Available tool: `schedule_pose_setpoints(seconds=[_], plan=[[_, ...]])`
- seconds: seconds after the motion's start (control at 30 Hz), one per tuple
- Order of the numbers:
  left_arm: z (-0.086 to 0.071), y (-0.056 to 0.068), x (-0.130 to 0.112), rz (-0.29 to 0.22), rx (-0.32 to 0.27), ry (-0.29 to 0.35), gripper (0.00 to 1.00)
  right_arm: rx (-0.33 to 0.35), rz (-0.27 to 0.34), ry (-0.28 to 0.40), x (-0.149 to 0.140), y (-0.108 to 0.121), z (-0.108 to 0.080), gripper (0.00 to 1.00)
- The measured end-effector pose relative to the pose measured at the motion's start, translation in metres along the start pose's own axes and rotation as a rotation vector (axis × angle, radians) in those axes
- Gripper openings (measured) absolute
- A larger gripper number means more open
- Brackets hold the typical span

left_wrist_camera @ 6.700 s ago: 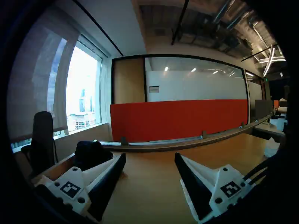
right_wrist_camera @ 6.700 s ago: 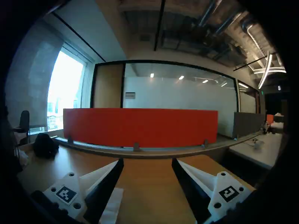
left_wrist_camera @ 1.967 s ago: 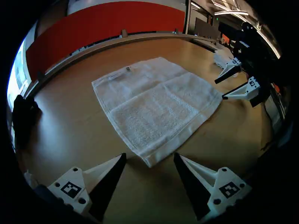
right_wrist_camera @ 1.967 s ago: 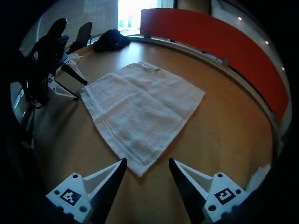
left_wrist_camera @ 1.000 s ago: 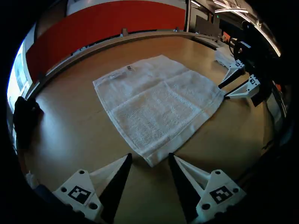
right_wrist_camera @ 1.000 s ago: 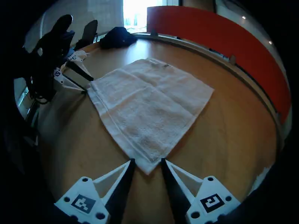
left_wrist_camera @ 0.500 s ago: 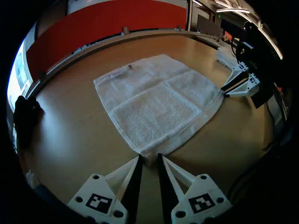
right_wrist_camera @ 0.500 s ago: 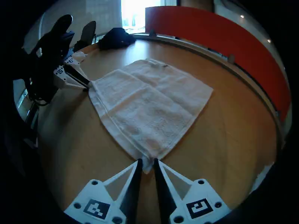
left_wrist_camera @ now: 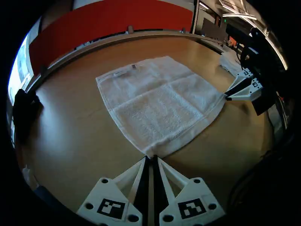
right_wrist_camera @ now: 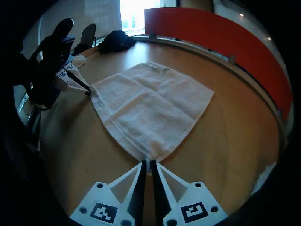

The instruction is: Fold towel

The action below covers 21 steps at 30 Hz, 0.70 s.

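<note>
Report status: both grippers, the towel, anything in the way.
Left gripper shut on a corner of the white terry towel. Right gripper shut on the adjacent corner. Towel spread on wooden table. Dark bundle at far edge, apart from towel.

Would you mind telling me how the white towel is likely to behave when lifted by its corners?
The towel will probably hang limp: it lies flat with soft creases. It looks light terry, so the left gripper and right gripper, pinching two corners, should lift it easily. Its middle may sag.

Wooden desk — red partition, bright window.
</note>
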<state>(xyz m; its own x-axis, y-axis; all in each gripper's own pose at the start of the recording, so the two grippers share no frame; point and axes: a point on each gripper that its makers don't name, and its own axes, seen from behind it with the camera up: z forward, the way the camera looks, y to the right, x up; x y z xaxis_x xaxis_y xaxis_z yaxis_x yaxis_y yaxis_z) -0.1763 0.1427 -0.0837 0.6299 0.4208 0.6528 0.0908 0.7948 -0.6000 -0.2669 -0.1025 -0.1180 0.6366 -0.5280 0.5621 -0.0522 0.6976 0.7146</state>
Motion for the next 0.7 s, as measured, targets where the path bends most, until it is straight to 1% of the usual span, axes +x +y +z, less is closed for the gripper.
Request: schedule_pose_setpoints(seconds=[0.17, 0.3, 0.5, 0.7], plan=[[-0.008, 0.002, 0.006, -0.017, -0.004, 0.014, 0.07, -0.009, 0.004, 0.023, 0.01, 0.003, -0.007, 0.11], [-0.017, 0.003, 0.014, -0.037, -0.003, 0.03, 0.07, -0.015, 0.001, 0.045, 0.019, 0.004, -0.016, 0.11], [-0.035, 0.005, 0.025, -0.072, -0.007, 0.057, 0.07, -0.019, -0.015, 0.081, 0.036, 0.003, -0.034, 0.11], [-0.053, 0.007, 0.034, -0.107, -0.012, 0.083, 0.07, -0.019, -0.028, 0.1, 0.047, 0.0, -0.051, 0.11]])
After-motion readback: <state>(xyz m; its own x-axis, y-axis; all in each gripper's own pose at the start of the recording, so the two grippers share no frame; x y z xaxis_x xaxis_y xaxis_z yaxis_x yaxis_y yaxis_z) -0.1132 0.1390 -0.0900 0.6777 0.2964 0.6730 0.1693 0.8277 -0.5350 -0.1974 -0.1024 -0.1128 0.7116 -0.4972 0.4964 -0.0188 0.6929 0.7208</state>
